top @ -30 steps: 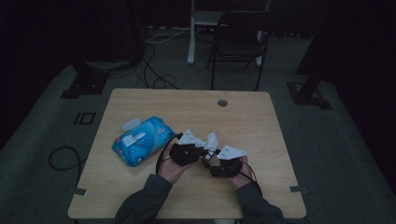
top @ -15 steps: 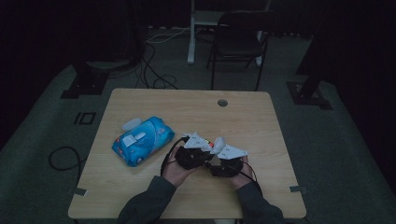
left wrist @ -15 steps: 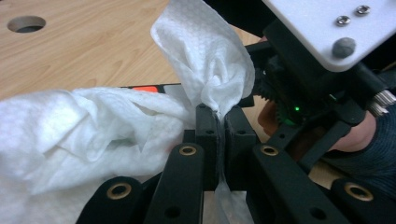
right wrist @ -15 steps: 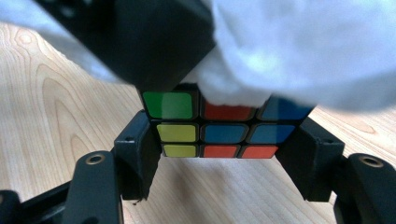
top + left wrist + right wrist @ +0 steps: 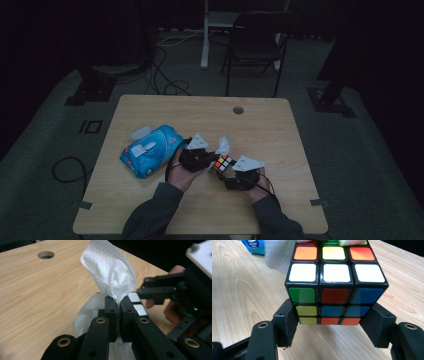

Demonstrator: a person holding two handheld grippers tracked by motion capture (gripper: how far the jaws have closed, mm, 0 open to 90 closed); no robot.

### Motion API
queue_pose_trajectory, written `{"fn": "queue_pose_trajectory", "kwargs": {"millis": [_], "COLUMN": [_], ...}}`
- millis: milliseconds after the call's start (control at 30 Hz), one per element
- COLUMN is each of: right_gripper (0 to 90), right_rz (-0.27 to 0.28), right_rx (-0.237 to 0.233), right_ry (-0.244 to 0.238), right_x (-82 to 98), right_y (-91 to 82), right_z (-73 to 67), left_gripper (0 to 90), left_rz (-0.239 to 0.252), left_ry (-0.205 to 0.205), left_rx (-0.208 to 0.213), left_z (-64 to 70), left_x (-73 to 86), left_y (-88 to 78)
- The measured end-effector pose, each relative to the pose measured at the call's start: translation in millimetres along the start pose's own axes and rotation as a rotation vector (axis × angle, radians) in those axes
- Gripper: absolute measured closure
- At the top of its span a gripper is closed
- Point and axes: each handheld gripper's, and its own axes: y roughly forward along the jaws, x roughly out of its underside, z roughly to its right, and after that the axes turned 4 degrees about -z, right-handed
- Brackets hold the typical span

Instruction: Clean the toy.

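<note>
Two hand-held grippers meet over the desk: one bears a wipe, the other a puzzle cube.

Clamped low on its sides by the right hand-held gripper (image 5: 329,323), the puzzle cube (image 5: 223,163) sits tilted just above the desk (image 5: 280,130), its white row turned up. The left hand-held gripper (image 5: 117,306) is pinched tight on a white wipe (image 5: 110,272), whose loose end stands up past the jaws. That wipe lies just beside the cube, at its far upper edge, so the coming wiping stroke likely runs across the cube's top face toward the right hand. The left hand is the one nearer the blue wipes pack (image 5: 148,150), which lies well to the left. Nothing stands between wipe and cube.
</note>
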Motion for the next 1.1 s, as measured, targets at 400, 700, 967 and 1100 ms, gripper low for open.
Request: {"fn": "queue_pose_trajectory", "kwargs": {"millis": [400,700,967,1100], "right_gripper": [35.0,35.0,35.1,35.0], "right_rz": [-0.005,-0.004,-0.001,0.004], "right_rx": [-0.006,-0.008,-0.013,-0.015], "right_ry": [-0.009,-0.010,-0.010,-0.022], "right_x": [-0.2,0.2,0.3,-0.1], "right_y": [1.0,2.0,1.4,0.7], "right_z": [-2.2,-2.6,-3.2,-4.4], "left_gripper": [87.3,87.3,87.4,87.4], "left_rz": [-0.032,-0.050,-0.044,-0.036], "left_ry": [0.031,0.050,0.055,0.042], "left_rx": [0.021,0.096,0.104,0.072], "left_z": [7.8,20.4,18.9,12.1], "left_x": [-6.8,-8.9,-12.9,-14.7], "left_y": [10.1,20.8,24.6,21.3]}}
